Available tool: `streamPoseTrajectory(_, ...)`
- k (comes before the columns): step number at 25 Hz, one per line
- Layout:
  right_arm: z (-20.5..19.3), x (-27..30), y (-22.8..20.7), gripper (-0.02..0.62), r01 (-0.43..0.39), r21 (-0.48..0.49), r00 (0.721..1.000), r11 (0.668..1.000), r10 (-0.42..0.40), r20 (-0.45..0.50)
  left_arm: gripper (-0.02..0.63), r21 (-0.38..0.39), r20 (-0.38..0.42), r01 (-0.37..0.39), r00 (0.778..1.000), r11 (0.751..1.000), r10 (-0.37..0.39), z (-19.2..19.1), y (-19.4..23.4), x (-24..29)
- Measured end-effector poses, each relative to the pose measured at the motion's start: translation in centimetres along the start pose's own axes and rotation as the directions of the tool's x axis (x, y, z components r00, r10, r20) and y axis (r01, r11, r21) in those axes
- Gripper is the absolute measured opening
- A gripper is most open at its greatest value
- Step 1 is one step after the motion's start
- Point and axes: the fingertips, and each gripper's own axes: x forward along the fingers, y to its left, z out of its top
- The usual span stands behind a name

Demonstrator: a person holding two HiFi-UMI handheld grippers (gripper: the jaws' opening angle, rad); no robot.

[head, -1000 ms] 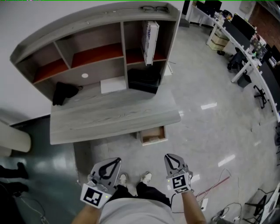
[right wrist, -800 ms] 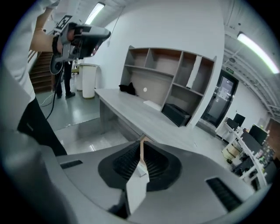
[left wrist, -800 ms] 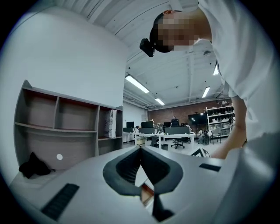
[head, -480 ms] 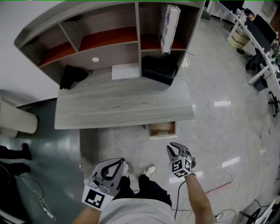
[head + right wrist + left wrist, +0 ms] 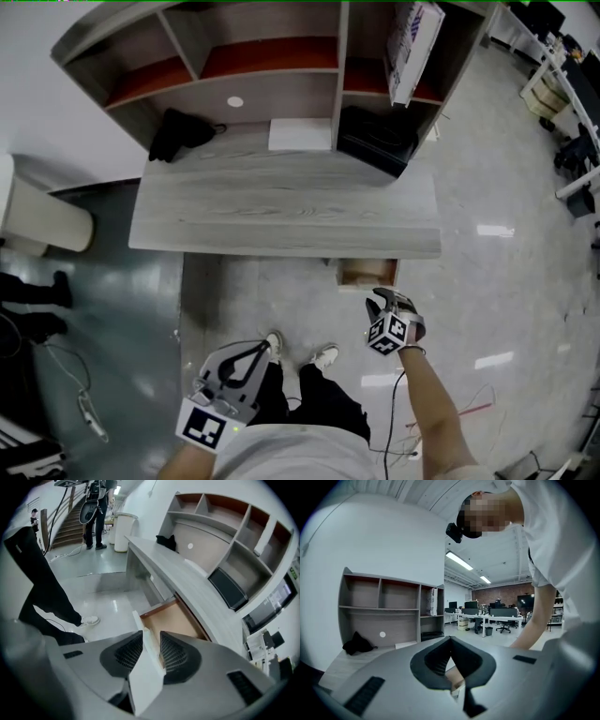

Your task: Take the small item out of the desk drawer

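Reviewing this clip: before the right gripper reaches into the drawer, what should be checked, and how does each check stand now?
1. Wooden desk drawer pulled out: ok, its tan inside shows.
2. Right gripper jaws apart: ok. They have just been opening, with the drawer's white front panel between them and not pressed.
3. Small item in sight: cannot tell. The part of the drawer that shows looks bare.
4. Drawer out far enough to reach in: cannot tell. The grey desktop covers most of it in the head view.
5. Left gripper out of the way: ok, shut, off to the left of the drawer.
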Motion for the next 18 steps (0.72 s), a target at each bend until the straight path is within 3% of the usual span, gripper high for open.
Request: streamPoseTrajectory(18, -3.4, 8.0, 1.6, 0.202, -0.174, -0.158, 0.97, 0.972, 0.142, -0.197, 0.015, -0.037, -0.092, -0.146, 0.986, 0.989, 0.142, -3.8, 2.3, -4.0)
